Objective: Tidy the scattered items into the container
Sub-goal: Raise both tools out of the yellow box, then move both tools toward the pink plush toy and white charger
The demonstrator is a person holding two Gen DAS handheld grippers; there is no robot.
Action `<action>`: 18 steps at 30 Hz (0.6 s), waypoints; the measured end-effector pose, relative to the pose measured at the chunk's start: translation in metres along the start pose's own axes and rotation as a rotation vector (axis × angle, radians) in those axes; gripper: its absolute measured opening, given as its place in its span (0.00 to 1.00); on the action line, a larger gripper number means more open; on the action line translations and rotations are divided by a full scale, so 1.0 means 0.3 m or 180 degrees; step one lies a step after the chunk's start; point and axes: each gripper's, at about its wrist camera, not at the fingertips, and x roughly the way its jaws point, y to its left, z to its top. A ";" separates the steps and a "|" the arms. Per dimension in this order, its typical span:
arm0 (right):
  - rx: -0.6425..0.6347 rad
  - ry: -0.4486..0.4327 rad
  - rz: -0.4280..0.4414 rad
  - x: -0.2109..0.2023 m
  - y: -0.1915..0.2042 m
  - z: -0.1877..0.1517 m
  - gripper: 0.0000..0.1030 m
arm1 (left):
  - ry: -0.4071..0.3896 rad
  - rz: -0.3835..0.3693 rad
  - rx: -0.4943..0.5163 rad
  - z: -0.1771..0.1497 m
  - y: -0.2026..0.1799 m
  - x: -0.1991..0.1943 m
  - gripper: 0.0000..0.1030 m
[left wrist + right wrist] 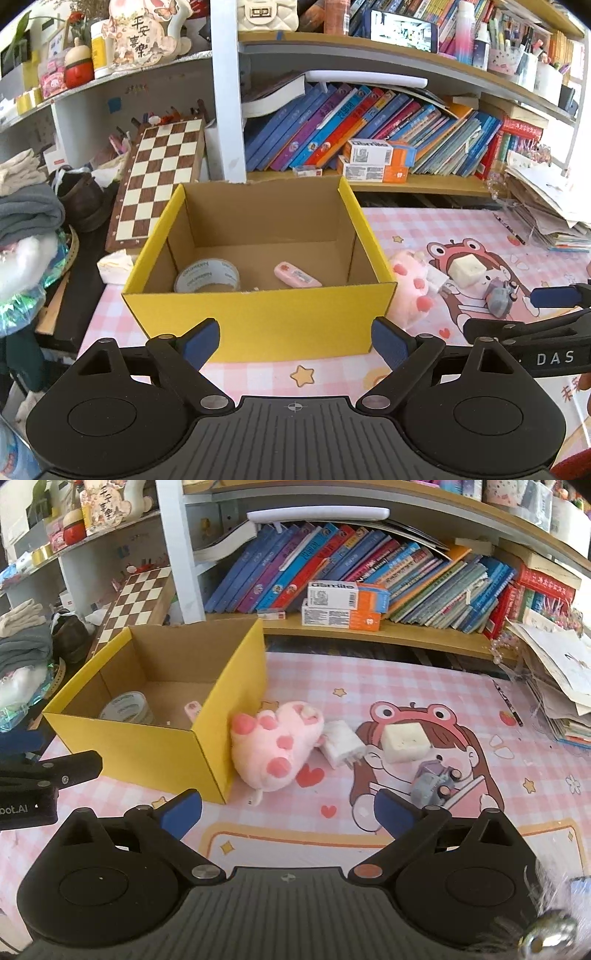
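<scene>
The tape (207, 276) and pink eraser (297, 275) are in the yellow box (258, 325), but the plush paw (275, 747), charger (341, 743), white block (404, 737) and gray toy (434, 784) wait outside, and both the left gripper (294, 341) and the right gripper (288, 812) are wide apart, holding nothing.

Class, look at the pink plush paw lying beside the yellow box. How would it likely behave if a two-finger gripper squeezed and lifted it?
The pink plush paw looks soft and stuffed, so it would probably compress between the fingers rather than resist. It seems light for its bulk. Its fuzzy surface should grip well, and lying flat against the yellow box, it seems unlikely to roll.
</scene>
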 end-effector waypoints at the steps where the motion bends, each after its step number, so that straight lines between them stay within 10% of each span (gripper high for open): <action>1: 0.0007 0.0003 0.0000 -0.002 -0.010 -0.002 0.98 | 0.0011 0.0008 -0.0011 -0.001 -0.006 0.000 0.89; 18: -0.0064 0.0052 0.0007 -0.030 -0.160 -0.044 0.98 | 0.0118 0.0064 -0.0162 -0.031 -0.144 0.004 0.90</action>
